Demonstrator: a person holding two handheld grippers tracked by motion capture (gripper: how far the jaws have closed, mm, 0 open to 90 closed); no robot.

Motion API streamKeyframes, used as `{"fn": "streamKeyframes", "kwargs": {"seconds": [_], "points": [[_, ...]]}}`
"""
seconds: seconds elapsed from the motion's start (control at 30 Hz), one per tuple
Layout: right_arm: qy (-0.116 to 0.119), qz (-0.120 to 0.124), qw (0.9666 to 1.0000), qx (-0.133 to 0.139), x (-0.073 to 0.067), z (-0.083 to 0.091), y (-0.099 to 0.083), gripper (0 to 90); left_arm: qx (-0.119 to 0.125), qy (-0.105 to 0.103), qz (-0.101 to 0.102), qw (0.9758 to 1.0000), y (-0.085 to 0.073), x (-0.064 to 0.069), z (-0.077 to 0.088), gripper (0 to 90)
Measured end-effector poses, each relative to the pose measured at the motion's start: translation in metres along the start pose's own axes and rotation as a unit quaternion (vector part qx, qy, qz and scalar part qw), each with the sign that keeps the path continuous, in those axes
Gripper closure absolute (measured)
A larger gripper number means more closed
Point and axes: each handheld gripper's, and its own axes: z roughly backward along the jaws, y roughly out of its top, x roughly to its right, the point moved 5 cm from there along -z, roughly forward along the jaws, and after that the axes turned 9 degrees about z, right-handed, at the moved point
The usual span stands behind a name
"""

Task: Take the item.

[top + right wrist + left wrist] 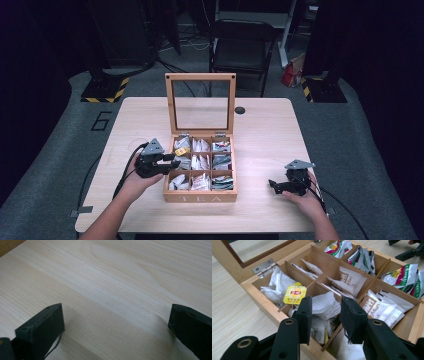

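A wooden tea box stands open in the middle of the table, its glass lid upright at the back. Its compartments hold several tea bags. My left gripper hovers at the box's left side, over the left column. In the left gripper view my left gripper has its jaws partly apart above the white tea bags of the middle left compartment, and I see no pad pressing on them. A yellow-tagged tea bag lies just beyond the left jaw. My right gripper rests near the table's front right, and its jaws stand wide with only bare wood between them.
The box's other compartments hold green and red sachets and white printed sachets. A small round hole sits in the table behind the box. A black chair and a red bag stand beyond the far edge.
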Motion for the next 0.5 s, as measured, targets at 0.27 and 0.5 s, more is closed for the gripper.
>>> {"fn": "streamKeyframes", "kwargs": {"seconds": [0.27,0.5], "points": [[0.0,0.0,1.0,0.0,0.0,0.0,0.0,0.0,-0.005,-0.008,-0.004,1.0,0.004,0.004,-0.01,63.3],[0.0,0.0,1.0,0.0,0.0,0.0,0.0,0.0,-0.011,-0.006,-0.004,0.9999,0.005,0.005,-0.018,65.9]]}}
